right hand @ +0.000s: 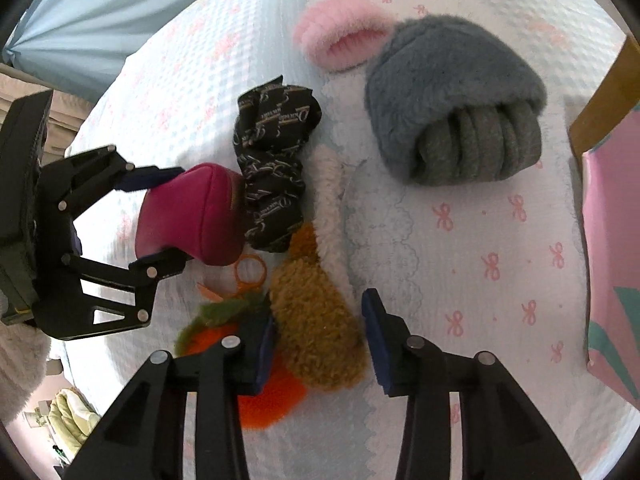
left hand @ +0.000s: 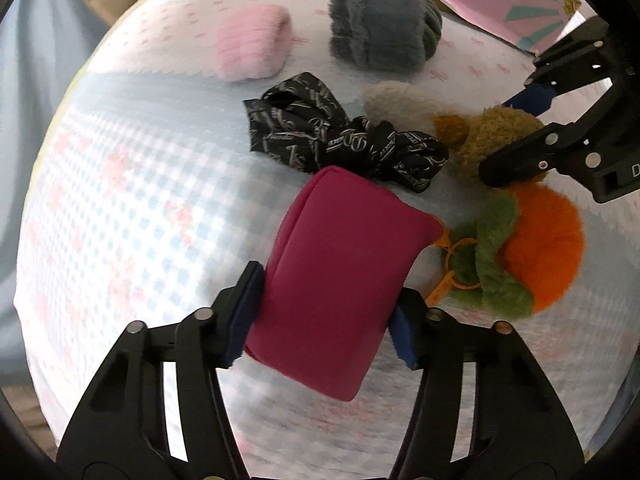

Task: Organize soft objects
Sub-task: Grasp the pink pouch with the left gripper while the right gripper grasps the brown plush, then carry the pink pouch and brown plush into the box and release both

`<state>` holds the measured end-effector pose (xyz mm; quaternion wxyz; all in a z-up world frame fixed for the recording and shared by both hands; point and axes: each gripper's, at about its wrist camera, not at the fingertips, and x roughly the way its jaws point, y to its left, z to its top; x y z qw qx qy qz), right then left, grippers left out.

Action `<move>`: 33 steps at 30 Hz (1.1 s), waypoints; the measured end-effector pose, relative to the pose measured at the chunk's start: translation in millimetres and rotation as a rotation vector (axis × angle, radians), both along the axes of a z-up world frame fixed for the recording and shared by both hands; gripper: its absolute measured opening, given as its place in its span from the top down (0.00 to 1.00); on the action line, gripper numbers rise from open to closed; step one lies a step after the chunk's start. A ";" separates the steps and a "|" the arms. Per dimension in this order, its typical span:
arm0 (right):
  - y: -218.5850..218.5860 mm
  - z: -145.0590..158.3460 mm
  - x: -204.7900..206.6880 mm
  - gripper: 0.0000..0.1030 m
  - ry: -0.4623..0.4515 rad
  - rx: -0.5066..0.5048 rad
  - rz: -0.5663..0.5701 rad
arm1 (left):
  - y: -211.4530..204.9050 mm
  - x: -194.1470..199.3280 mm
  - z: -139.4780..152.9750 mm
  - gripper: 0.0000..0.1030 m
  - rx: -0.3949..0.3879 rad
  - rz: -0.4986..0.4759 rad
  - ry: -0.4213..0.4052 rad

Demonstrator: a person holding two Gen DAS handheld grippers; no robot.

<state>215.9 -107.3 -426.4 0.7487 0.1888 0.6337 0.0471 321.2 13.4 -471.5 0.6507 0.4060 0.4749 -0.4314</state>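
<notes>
Gripping magenta pouch (left hand: 336, 276) between both blue pads (left hand: 246, 312), left gripper (left hand: 322, 320) closed on its sides, pouch lying just above pale bedspread (left hand: 120, 184). Left wrist view also showed black patterned scarf (left hand: 344, 136) touching pouch's far end, pink fuzzy roll (left hand: 254, 42) and grey fuzzy roll (left hand: 384, 24) beyond, orange-and-green plush (left hand: 524, 248) just right of pouch, brown plush (left hand: 492, 140) behind it, right gripper (left hand: 516, 136) spread around brown plush

Right wrist view: right gripper (right hand: 320, 344) wide apart, straddled brown plush (right hand: 316, 320), left pad touching, right pad just clear, nothing clamped. Orange-and-green plush (right hand: 256, 360) under left finger, scarf (right hand: 276, 168) and pouch (right hand: 196, 216) ahead-left, held by left gripper (right hand: 160, 220), grey roll (right hand: 456, 96) and pink roll (right hand: 340, 36) farther off, pink box (right hand: 612, 260) at right edge
</notes>
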 end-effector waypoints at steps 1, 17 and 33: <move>1.1 2.3 -0.1 0.64 -0.006 -0.003 -0.002 | 1.5 0.1 2.0 0.52 -0.003 0.011 -0.001; 6.7 91.7 -38.2 0.67 -0.169 -0.061 -0.012 | 35.7 -32.0 77.3 0.57 -0.074 0.209 -0.090; -15.6 282.6 -102.8 0.67 -0.383 -0.138 0.007 | 40.5 -115.6 273.8 0.57 -0.310 0.561 -0.212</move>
